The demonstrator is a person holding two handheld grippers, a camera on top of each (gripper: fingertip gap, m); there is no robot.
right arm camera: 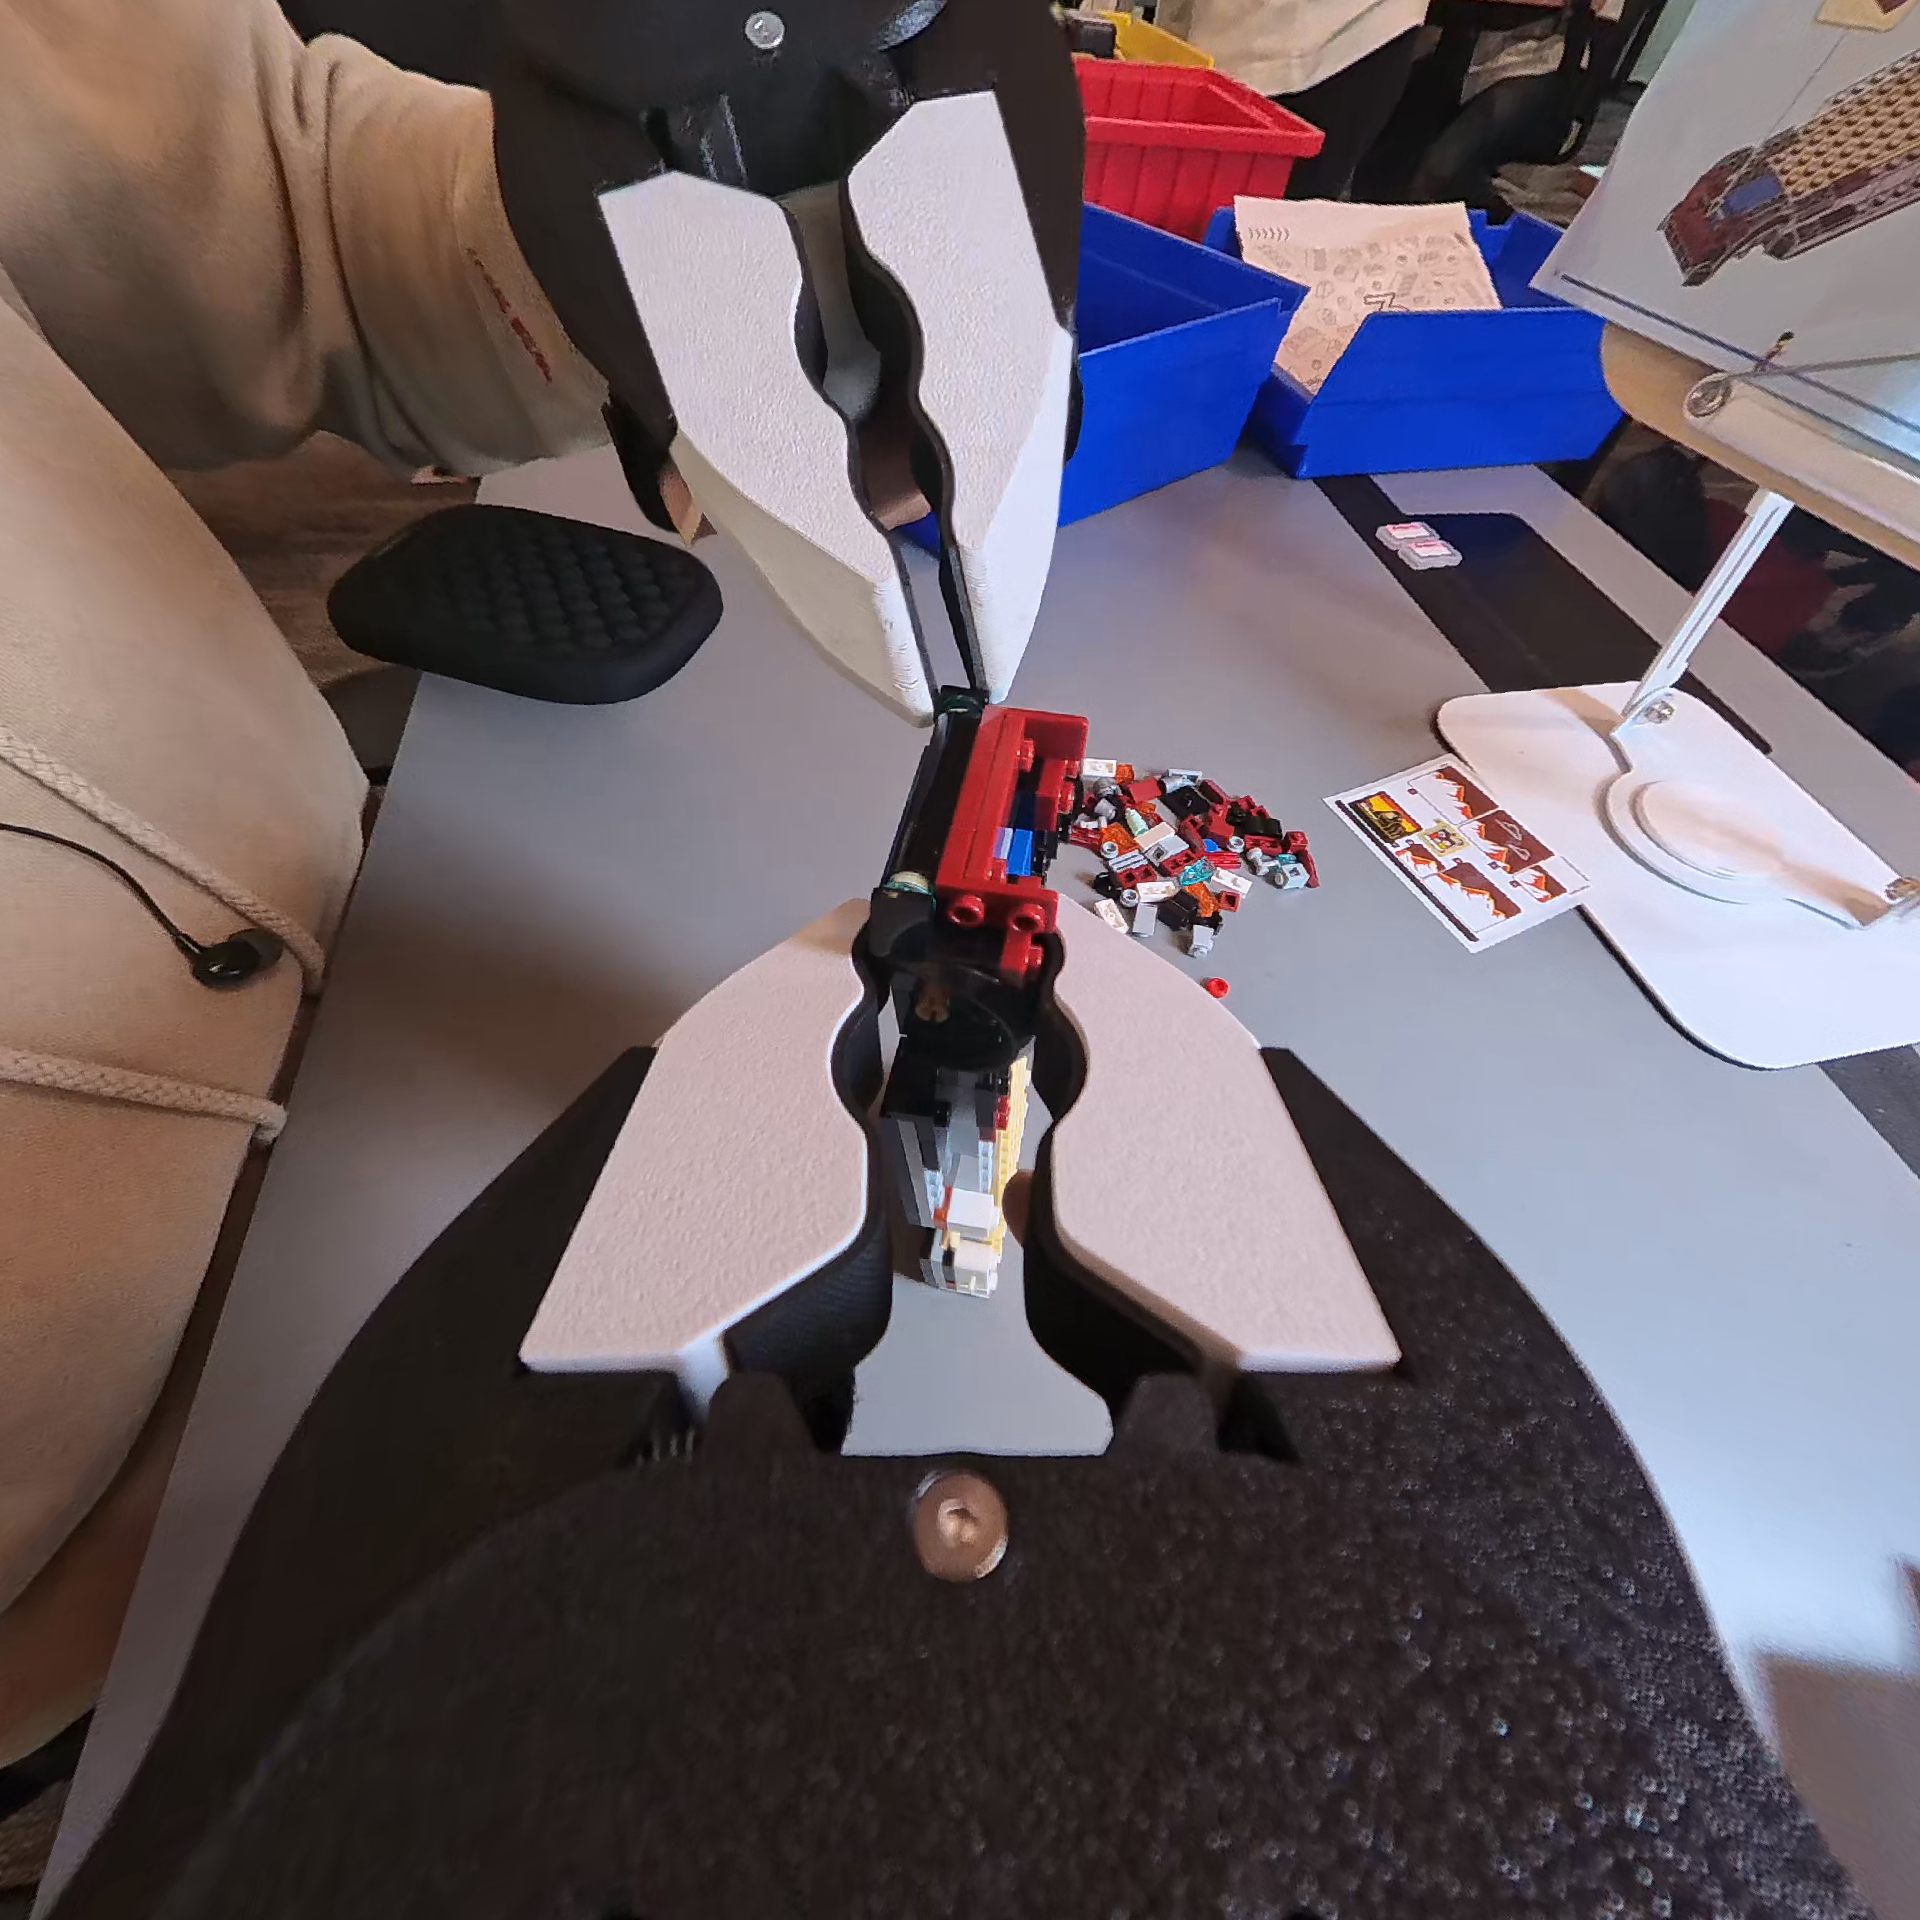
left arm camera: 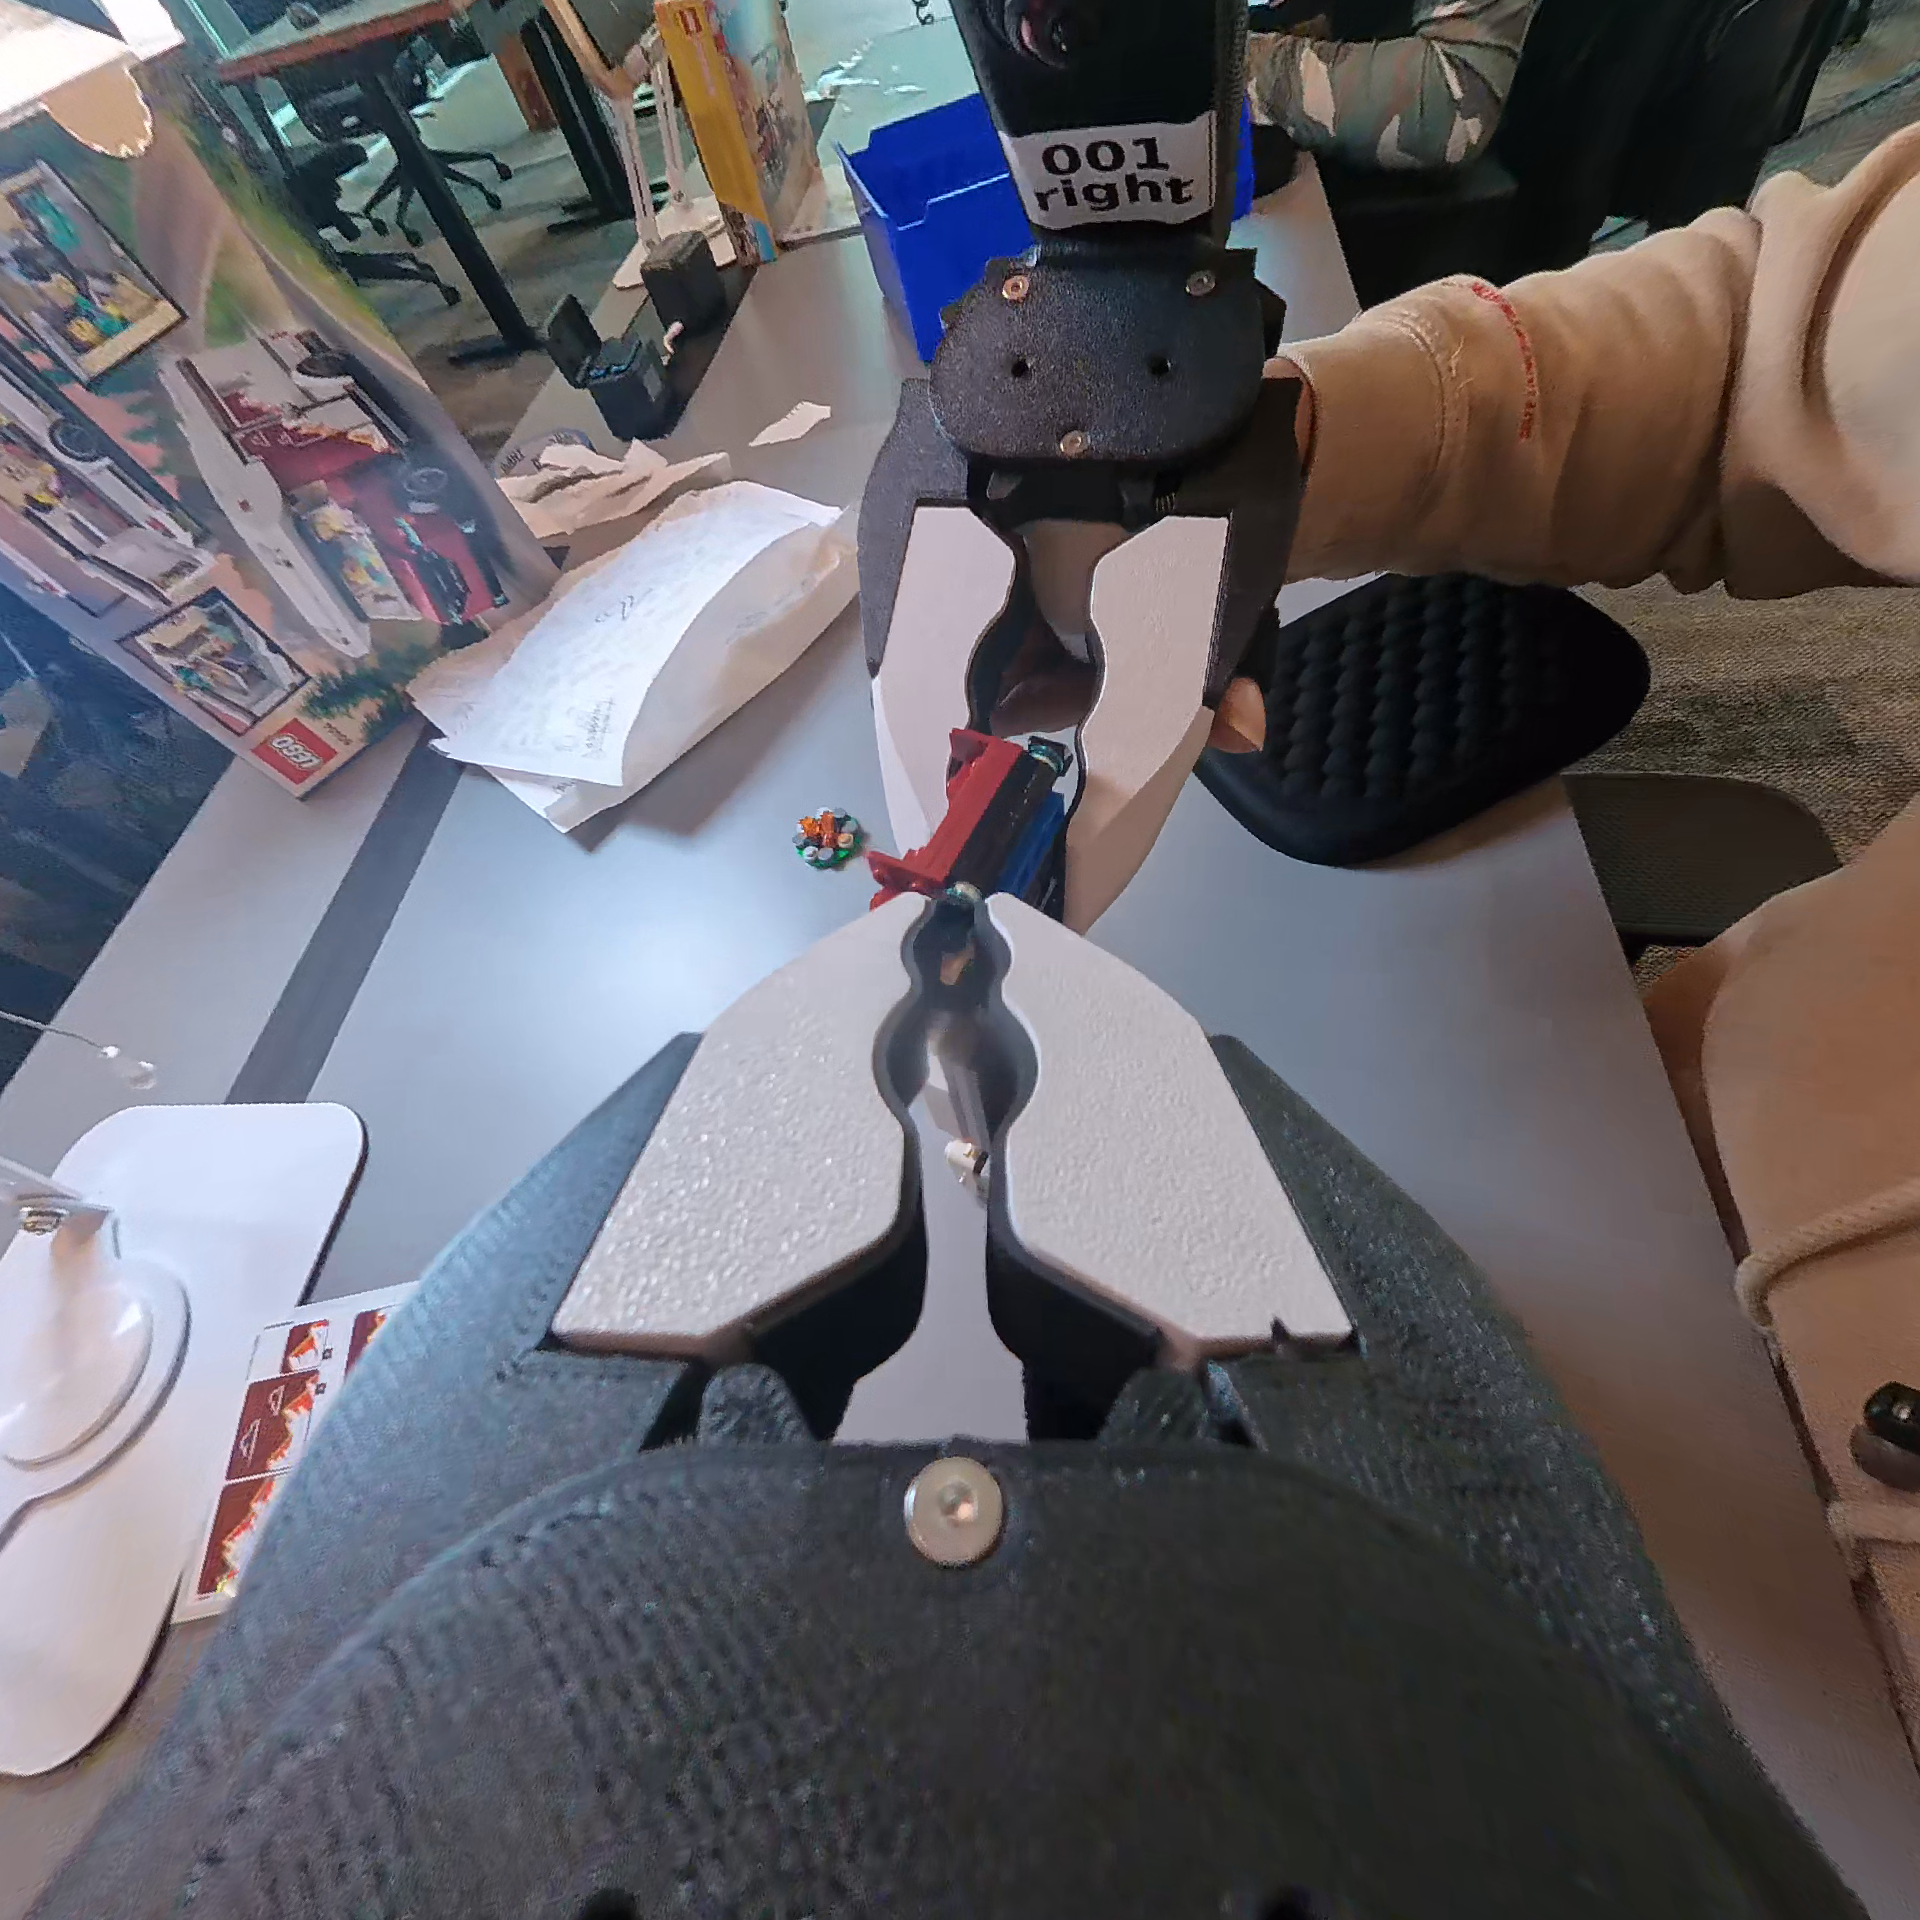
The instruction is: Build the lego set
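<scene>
Both tongs (left arm camera: 956, 909) (right arm camera: 961, 935) meet tip-to-tip over brick model (right arm camera: 997, 821).

Brick model (right arm camera: 987, 831) in right gripper (right arm camera: 961, 971)

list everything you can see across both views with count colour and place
brick model: one, dark red, black and blue, clamped between the right gripper's fingers
loose bricks: a pile, dark red, black, orange, grey, on the table right of the model
round brick piece: one, green with orange, on the table
sticker sheet: one, white and brown, beside the stand
stand: one, white, right edge of the table
bins: blue ones and a red one, far side
box: one, printed, left
papers: white, by the box
table: one, grey
left gripper: fingers nearly shut at the model's end
right gripper: fingers shut on the model
</scene>
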